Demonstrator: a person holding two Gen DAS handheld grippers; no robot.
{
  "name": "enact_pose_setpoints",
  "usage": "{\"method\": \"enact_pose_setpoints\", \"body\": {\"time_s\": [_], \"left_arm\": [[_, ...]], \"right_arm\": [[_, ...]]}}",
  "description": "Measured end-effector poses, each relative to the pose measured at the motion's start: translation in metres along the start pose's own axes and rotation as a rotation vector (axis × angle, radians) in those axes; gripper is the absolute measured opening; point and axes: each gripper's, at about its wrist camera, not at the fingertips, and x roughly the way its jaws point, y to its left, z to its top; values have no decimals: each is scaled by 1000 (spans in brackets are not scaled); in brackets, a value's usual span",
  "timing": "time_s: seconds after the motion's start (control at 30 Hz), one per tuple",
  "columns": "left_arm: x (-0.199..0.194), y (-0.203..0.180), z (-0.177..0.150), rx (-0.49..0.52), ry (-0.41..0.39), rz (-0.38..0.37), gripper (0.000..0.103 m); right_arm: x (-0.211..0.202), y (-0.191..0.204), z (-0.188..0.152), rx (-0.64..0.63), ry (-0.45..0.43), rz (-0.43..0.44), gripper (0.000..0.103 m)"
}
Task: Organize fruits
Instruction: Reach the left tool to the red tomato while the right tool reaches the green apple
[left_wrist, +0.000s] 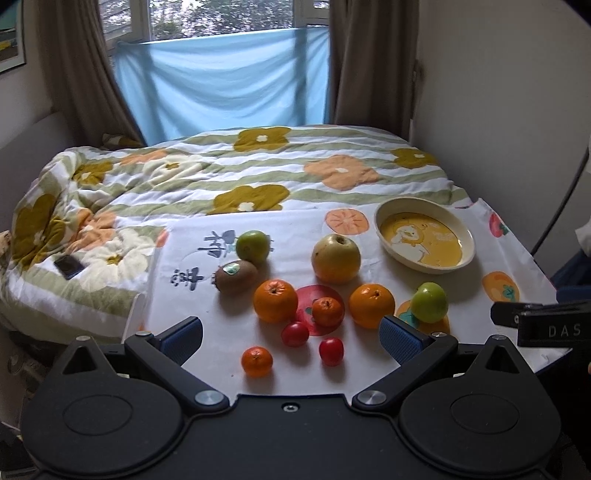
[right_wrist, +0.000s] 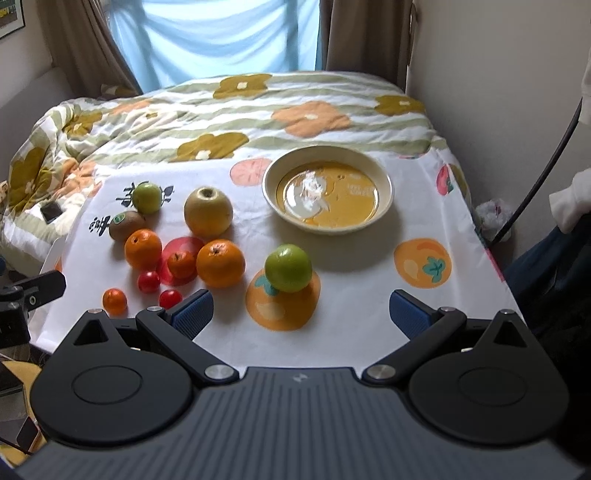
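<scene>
1. Left gripper (left_wrist: 291, 334): jaws spread wide, nothing between the blue pads (left_wrist: 183, 338); held low at the near edge of the table (left_wrist: 207, 236)
2. Right gripper (right_wrist: 301, 314): likewise released, blue pads (right_wrist: 194, 310) far apart, empty; its black body shows at 3 o'clock in the left wrist view
3. Nearest the left gripper: small mandarin (left_wrist: 257, 361) and two cherry tomatoes (left_wrist: 295, 333), (left_wrist: 331, 351), lying apart from one another between the open fingers
4. Beyond them, toward 12 o'clock: a second small mandarin (left_wrist: 327, 311) on a red print, flanked by a large orange at 9 o'clock (left_wrist: 275, 300) and another at 3 o'clock (left_wrist: 371, 305)
5. Further out: kiwi with sticker (left_wrist: 235, 276) at 10 o'clock of the cluster, small green apple (left_wrist: 252, 246) just behind it, big yellow-green apple (left_wrist: 335, 257) at 12 o'clock
6. Right gripper's nearest item: green apple (right_wrist: 288, 267) straight ahead at 12 o'clock, sitting on an orange fruit print, well apart from the rest
7. Cream bowl (right_wrist: 271, 173) with yellow inside stands past it at 12 o'clock, holds no fruit
8. Outer ring: floral quilt (left_wrist: 258, 166) behind the table, phone (left_wrist: 68, 266) on it at 9 o'clock, blue cloth (left_wrist: 221, 81) over the window
</scene>
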Motion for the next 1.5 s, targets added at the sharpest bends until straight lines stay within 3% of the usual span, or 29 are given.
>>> {"method": "enact_pose_setpoints", "body": {"time_s": [0.17, 0.3, 0.7, 1.0, 1.03, 1.1, 1.43, 1.5], "left_arm": [[24, -6, -10, 9, 43, -38, 103], [42, -18, -16, 0, 68, -18, 103], [107, -53, -34, -94, 141, 114, 86], [140, -68, -45, -139, 162, 193, 86], [143, -69, -46, -143, 164, 197, 84], [148, -70, -46, -151, 168, 197, 65], [158, -74, -49, -196, 158, 214, 56], [158, -74, -50, -204, 154, 210, 49]], "right_arm": [[16, -4, 1, -37, -24, -19, 103], [35, -9, 3, -95, -22, -4, 103], [124, -38, 10, -211, 63, 187, 103], [162, -40, 3, -305, 108, 286, 103], [165, -40, 2, -311, 112, 292, 103], [170, -40, 3, -320, 120, 307, 102], [184, -37, 7, -357, 121, 366, 93], [184, -36, 7, -360, 118, 383, 89]]}}
